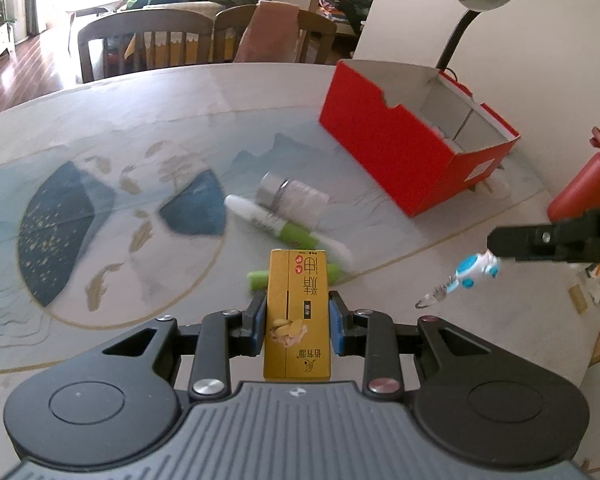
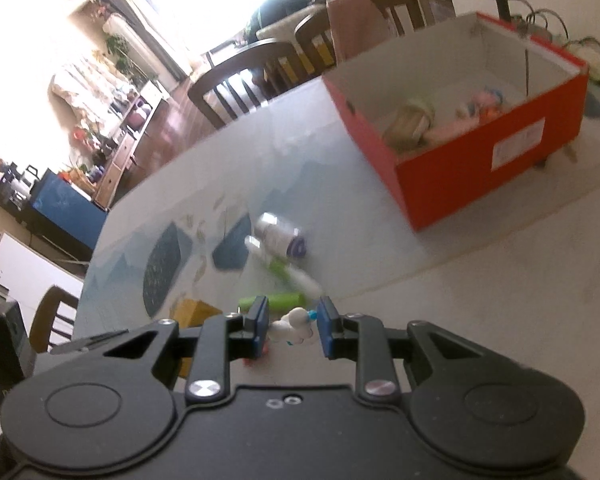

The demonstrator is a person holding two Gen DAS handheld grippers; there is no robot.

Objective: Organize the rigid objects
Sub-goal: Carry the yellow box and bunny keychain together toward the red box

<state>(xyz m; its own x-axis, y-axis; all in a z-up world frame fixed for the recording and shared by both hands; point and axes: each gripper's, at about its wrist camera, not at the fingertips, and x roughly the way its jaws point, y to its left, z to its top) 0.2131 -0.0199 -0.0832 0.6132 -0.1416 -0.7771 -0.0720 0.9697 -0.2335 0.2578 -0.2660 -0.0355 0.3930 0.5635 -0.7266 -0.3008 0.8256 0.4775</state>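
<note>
Yellow carton (image 1: 298,316) is clamped between the left gripper (image 1: 298,322) pads above the table (image 1: 100,280), and a small white-and-blue toy figure (image 2: 294,328) is pinched by the right gripper (image 2: 292,326). Biggest risk, probably: the toy is held only at its end, so it could be dropped before the red box (image 2: 460,168) is reached. A white bottle (image 1: 296,200) and green-and-white tubes (image 1: 276,224) are left lying in between, easily knocked if low passes are made.

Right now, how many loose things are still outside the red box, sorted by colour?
Yellow: 1, the carton in the left claw.
White and blue: 1, the toy figure in the right claw.
Green: 1, the small tube.
White and green: 1, the long tube.
Silver-capped white: 1, the bottle.
Total: 5.
</note>
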